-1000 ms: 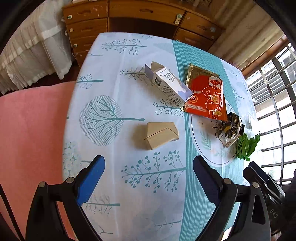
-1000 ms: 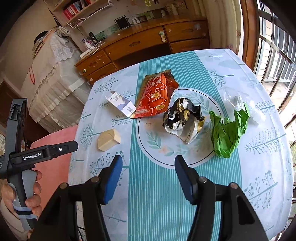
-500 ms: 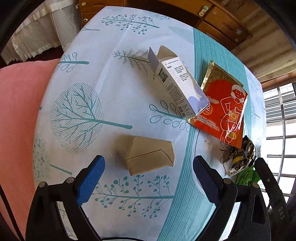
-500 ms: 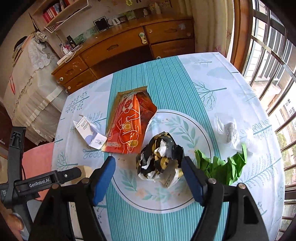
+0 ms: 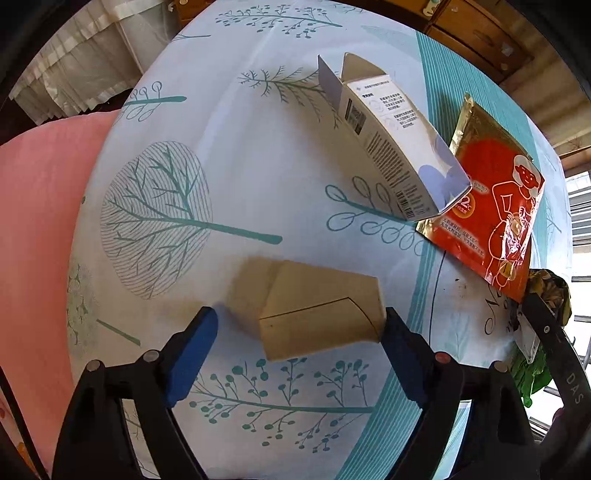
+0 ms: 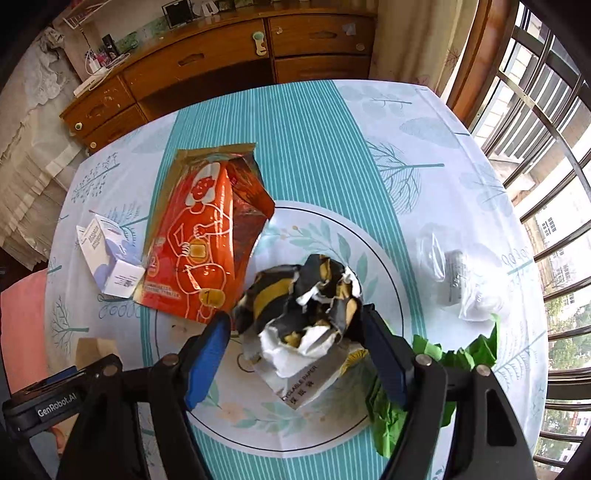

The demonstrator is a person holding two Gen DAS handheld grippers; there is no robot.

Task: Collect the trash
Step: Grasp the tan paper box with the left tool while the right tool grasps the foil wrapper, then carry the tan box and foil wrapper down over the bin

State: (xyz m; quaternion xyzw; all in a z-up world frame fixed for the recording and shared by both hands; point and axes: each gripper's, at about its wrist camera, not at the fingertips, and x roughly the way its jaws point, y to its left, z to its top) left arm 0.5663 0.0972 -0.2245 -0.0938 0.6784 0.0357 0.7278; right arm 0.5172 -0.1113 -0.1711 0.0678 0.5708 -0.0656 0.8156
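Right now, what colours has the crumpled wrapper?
Black, mustard yellow and white; the wrapper shows best in the right wrist view.

green paper (image 6: 417, 373): partly hidden behind the right tool's (image 6: 297, 332) arm, so its full outline cannot be told.
brown box (image 6: 96, 347): only a blurred corner shows in the right wrist view, behind the left tool's body.
crumpled wrapper (image 5: 550, 291): mostly covered in the left wrist view by the other tool's bar.
clear plastic bag (image 6: 458, 280): contents too faint to tell.
sideboard (image 5: 476, 33): cut off by the picture's top edge.
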